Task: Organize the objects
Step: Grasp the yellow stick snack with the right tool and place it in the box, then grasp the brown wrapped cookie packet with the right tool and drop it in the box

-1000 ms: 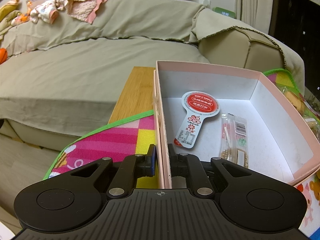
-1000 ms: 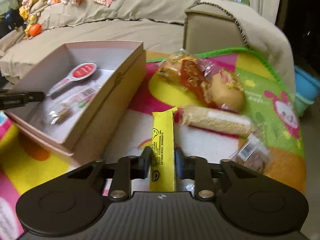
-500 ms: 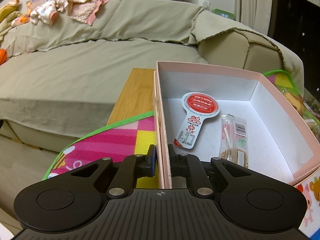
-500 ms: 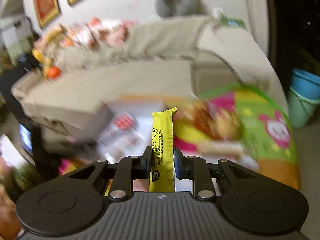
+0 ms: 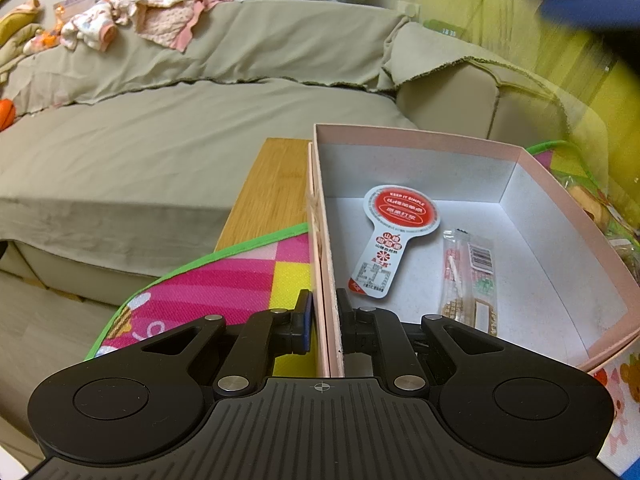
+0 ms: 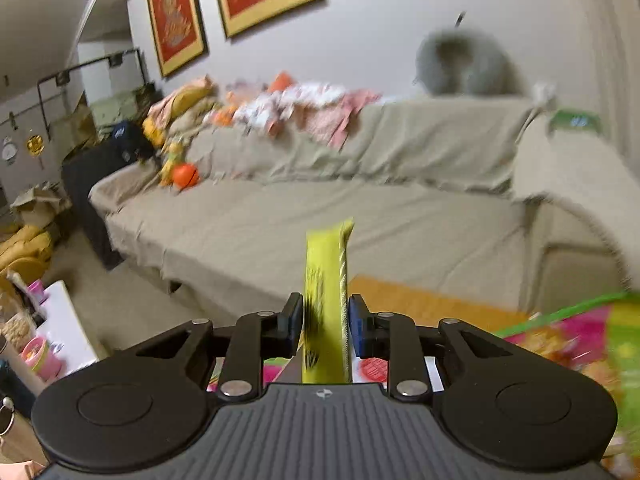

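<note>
Right hand-held gripper [image 6: 324,330] was pinching the yellow snack stick [image 6: 326,300], now lifted off the play mat [image 6: 568,332] to face the sofa [image 6: 360,220]. Left hand-held gripper [image 5: 325,326] stayed clamped on the pink box [image 5: 580,236] wall; red-topped packet [image 5: 390,236] and clear sachet [image 5: 470,276] lay inside.

A wooden table [image 5: 272,184] carries a colourful mat [image 5: 224,280] — on it, seemingly, 1 pink box [image 5: 568,216].

Matt pink cardboard box [image 5: 420,138], glossy yellow plastic wrapper [image 6: 326,280], smooth wooden table [image 5: 268,184], woven cloth sofa cover [image 5: 160,140].
</note>
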`<state>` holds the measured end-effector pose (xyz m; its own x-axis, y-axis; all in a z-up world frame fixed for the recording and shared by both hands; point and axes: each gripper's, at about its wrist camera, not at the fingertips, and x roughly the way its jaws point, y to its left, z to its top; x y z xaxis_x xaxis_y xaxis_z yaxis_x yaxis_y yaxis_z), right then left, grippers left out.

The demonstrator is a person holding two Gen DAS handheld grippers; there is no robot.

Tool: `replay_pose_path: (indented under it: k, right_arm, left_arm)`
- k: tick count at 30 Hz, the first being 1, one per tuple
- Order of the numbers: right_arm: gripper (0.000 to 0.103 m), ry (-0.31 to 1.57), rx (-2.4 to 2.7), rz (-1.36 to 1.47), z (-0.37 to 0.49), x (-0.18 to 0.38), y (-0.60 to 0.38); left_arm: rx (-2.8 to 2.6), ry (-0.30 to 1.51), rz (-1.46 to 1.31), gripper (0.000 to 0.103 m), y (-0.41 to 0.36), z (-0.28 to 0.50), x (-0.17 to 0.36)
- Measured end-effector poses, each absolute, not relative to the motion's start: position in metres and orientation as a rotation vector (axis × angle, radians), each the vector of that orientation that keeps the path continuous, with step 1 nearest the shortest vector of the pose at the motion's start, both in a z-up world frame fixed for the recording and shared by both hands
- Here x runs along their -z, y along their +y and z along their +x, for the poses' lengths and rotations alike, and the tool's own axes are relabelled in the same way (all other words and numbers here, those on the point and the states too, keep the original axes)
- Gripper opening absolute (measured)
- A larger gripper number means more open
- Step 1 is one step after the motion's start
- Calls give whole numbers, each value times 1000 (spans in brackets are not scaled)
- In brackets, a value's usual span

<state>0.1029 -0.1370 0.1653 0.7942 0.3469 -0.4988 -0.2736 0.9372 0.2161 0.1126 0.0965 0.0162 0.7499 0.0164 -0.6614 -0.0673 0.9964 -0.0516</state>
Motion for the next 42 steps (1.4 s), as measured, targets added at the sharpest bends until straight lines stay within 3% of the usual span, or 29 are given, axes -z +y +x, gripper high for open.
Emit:
replay_pose_path:
  k: [5,10,18,22,28,34,38,42]
  right_arm:
    - [28,631,-307,184,111,-141,-144]
    - [46,628,-194,139,86,-128,-179]
    - [52,673,39,83,27,-92,-242]
    - [64,702,167,78,-1,-71,-270]
    - [70,770,271,188,-9,-49,-309]
    - [72,820,302,336,13,-22,-329]
    - [73,807,316,275,32,-18,-322]
    - [51,834,302,159,37,-19,-306]
  left_arm:
    - [-45,717,-72,13,97,112,-16]
    - [-46,713,-72,13,97,112,-17]
    - [-45,712,-72,13,97,111,-17]
    - [-45,713,-72,13,97,112,-17]
    - [-44,719,-71,13,96,113,-16]
    - [-42,718,-69,13,94,114,-16]
    - [-37,706,-66,13,96,111,-19]
    - [-28,717,-65,13,96,109,-22]
